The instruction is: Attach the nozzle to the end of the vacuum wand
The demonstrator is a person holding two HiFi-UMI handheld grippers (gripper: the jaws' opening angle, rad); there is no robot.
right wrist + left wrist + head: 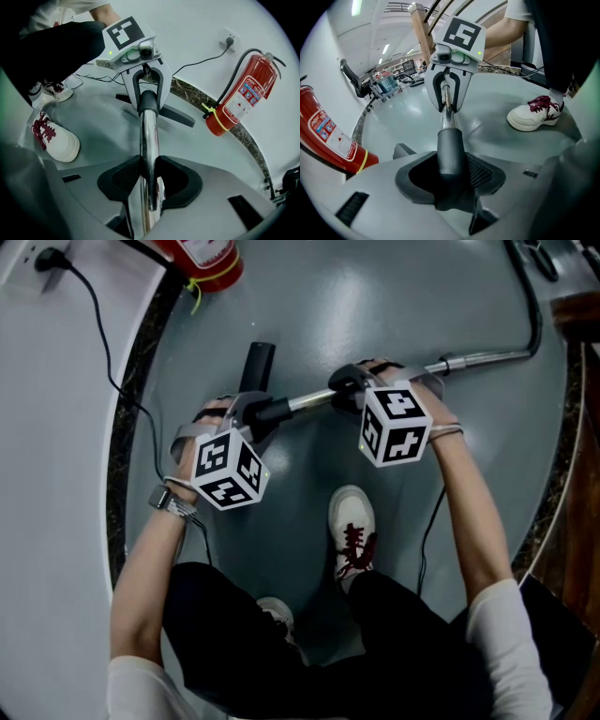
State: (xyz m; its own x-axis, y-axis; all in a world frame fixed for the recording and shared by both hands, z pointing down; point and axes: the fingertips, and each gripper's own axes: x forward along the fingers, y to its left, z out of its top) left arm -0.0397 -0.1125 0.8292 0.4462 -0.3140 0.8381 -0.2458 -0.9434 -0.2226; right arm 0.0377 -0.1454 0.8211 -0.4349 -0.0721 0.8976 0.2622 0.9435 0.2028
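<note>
At the far left of the head view a black cable trails from a wall socket down to the grey floor, and a red extinguisher stands at the top edge. Below it, the left gripper points steeply down, its marker cube towards the camera. Its jaws are closed on the dark round collar of the nozzle; in the left gripper view the pads press on the collar from both sides. The nozzle's flat black head sticks out past the gripper, away from the person. The chrome wand runs rightward from the collar. It meets the collar's mouth with no gap showing, so nozzle and wand lie in one line above the floor. Just right of the joint the right gripper is clamped on the bare chrome tube; the right gripper view shows the pads tight against the wand on both sides. The two grippers are near each other and do not touch. Below them, between the person's forearms, stands a white shoe with dark red laces. Further right the wand reaches a dark hose that curves up out of the frame.
</note>
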